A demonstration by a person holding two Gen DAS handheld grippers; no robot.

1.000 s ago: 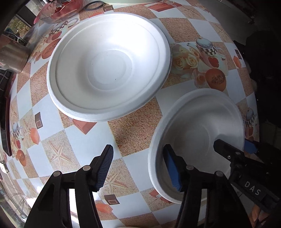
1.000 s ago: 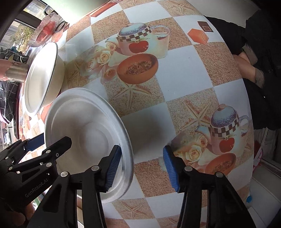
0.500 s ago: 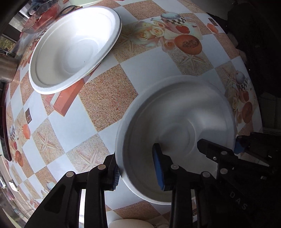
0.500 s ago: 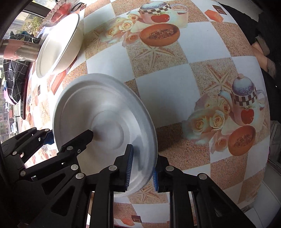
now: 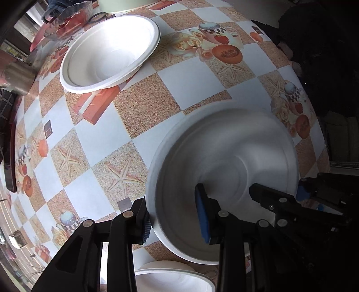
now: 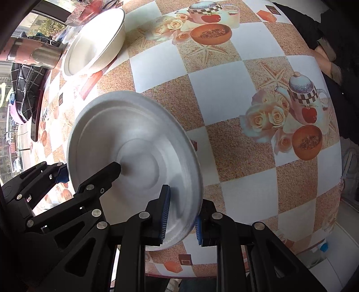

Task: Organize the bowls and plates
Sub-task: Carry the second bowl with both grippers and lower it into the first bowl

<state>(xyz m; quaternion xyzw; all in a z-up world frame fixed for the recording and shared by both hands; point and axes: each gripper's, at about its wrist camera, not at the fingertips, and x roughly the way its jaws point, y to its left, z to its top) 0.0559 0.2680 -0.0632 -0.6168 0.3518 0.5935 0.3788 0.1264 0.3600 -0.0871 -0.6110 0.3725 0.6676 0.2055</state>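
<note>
A white foam bowl [image 5: 226,152] is held above the table by both grippers. My left gripper [image 5: 175,220] is shut on its left rim, one pad inside and one outside. My right gripper [image 6: 181,215] is shut on the opposite rim of the same bowl [image 6: 134,152]; it also shows at the right of the left wrist view. A second, larger white bowl [image 5: 110,54] sits on the table at the far left and shows in the right wrist view too [image 6: 94,42]. Another white dish rim [image 5: 175,278] lies below the held bowl at the near edge.
The table [image 5: 186,74] has a checked cloth with teapot and starfish prints. A metal cup [image 6: 33,54] and a dark checked cloth [image 6: 24,89] stand at the far left. A glass dish [image 5: 60,24] and a pale green pot [image 5: 125,4] stand at the back.
Both grippers closed on the bowl's rims and lifted it off the table, toward me. The larger bowl has stayed in place.
</note>
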